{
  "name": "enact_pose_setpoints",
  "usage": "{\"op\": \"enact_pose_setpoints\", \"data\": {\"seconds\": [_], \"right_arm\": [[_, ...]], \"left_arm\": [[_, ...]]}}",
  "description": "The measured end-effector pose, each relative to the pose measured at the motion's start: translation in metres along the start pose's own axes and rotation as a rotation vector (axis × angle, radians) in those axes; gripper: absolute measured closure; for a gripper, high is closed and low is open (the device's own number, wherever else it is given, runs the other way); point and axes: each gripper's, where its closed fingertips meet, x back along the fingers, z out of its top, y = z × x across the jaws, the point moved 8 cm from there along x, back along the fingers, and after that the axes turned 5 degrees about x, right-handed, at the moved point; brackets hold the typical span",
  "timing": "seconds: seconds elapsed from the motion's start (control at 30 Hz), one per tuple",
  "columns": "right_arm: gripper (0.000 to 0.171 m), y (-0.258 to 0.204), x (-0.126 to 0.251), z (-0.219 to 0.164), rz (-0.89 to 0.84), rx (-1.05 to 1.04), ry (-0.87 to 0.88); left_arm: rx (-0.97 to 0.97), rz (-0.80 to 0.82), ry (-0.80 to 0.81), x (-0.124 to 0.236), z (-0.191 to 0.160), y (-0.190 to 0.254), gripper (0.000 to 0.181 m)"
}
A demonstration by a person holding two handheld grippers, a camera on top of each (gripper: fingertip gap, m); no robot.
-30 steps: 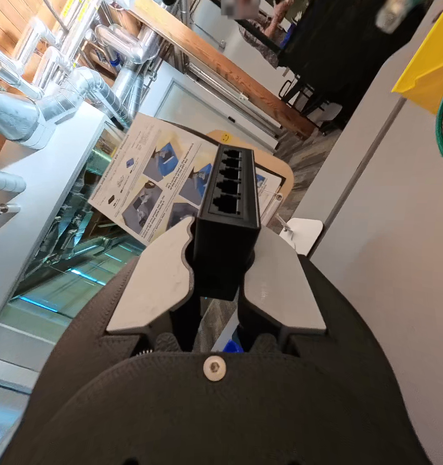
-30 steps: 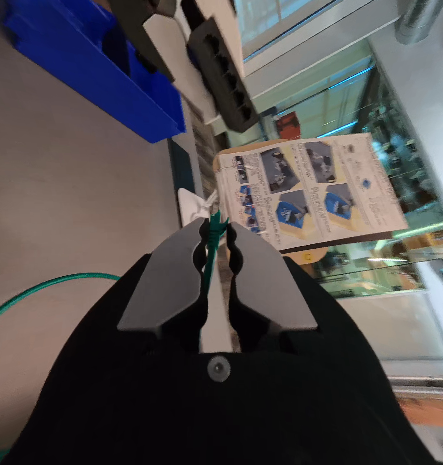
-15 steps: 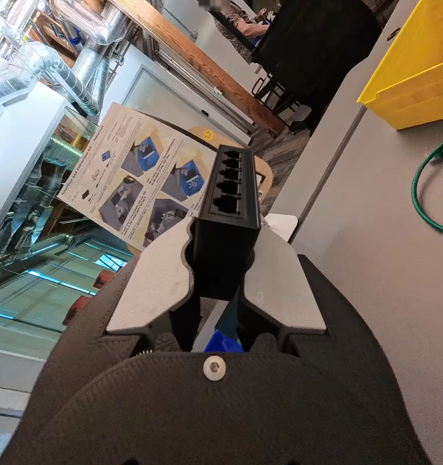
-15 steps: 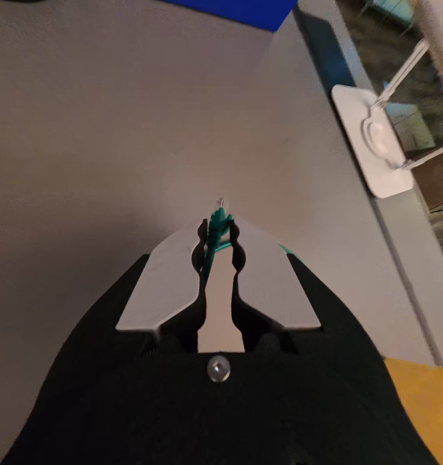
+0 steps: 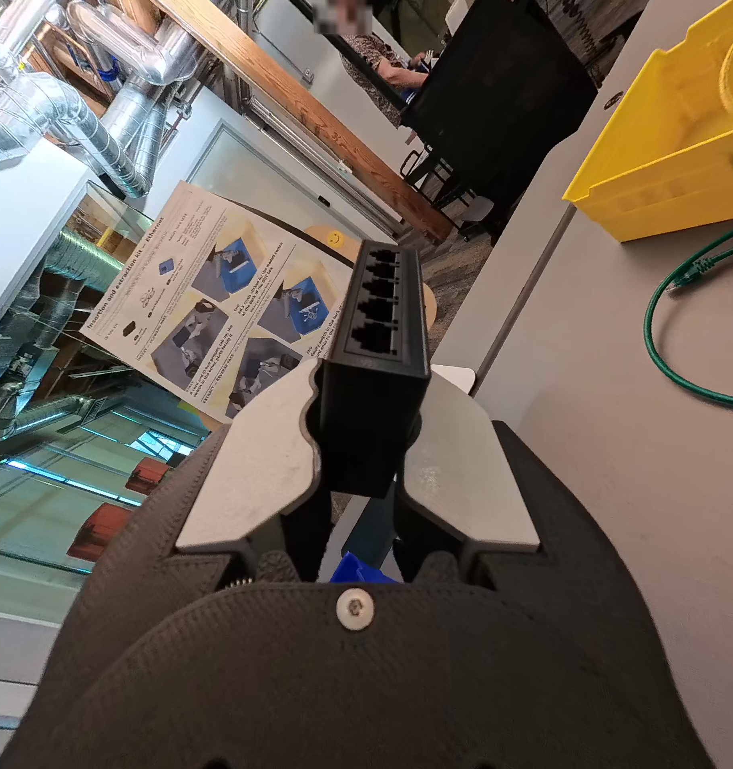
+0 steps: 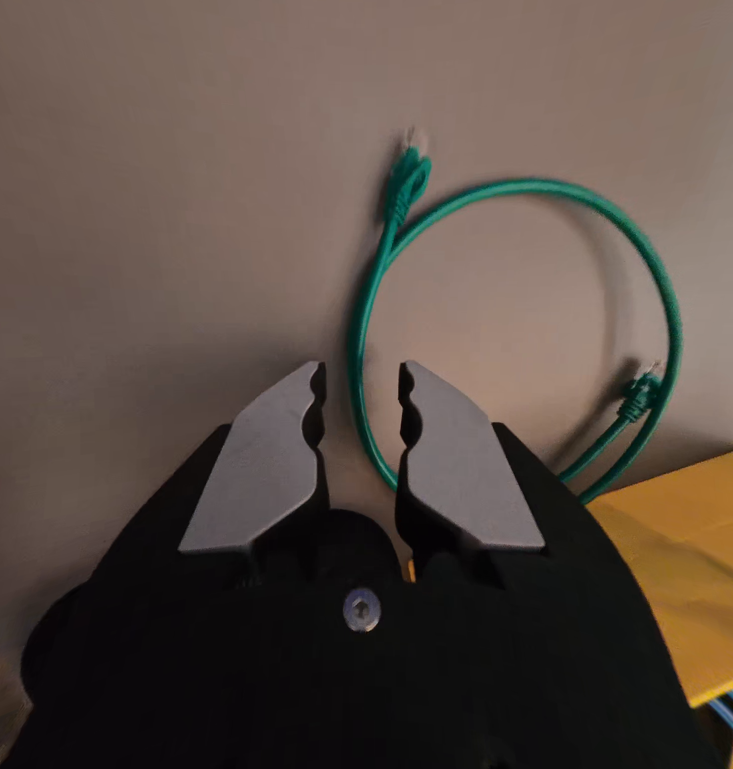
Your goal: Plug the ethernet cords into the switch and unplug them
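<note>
My left gripper point(image 5: 366, 389) is shut on a black ethernet switch point(image 5: 379, 333) and holds it up off the table, its row of empty ports facing up toward the camera. A green ethernet cord point(image 6: 522, 258) lies looped on the grey table point(image 6: 190, 208), both plugs free; it also shows at the right of the left wrist view point(image 5: 664, 333). My right gripper point(image 6: 362, 368) is open and empty just above the table, with the cord's loop passing under its right finger point(image 6: 452, 453).
A yellow bin point(image 5: 668, 137) stands at the table's far right, its corner also at lower right in the right wrist view point(image 6: 689, 561) with blue cords point(image 6: 730, 724) in it. An instruction sheet point(image 5: 215, 299) on a stand sits past the table edge. A person sits in the background. Across from one pair of fingers to the other is roughly 35 cm.
My right gripper has opened and let go of the green cord's plug, which now lies on the table. My left gripper still holds the switch, and the view has swung slightly.
</note>
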Motion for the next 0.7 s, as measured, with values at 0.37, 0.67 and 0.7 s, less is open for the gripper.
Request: {"op": "enact_pose_setpoints", "data": {"seconds": [0.37,0.67,0.7], "right_arm": [[0.165,0.002,0.005,0.031,0.288,-0.273,0.346],[0.165,0.028,0.196,0.021,0.120,-0.398,1.118],[0.165,0.026,0.219,0.015,0.017,-0.345,1.122]], "left_arm": [[-0.004,0.015,0.005,0.007,0.004,-0.004,0.149],[0.042,0.089,0.036,0.029,0.007,-0.027,0.149],[0.042,0.096,0.037,0.031,0.007,-0.029,0.149]]}}
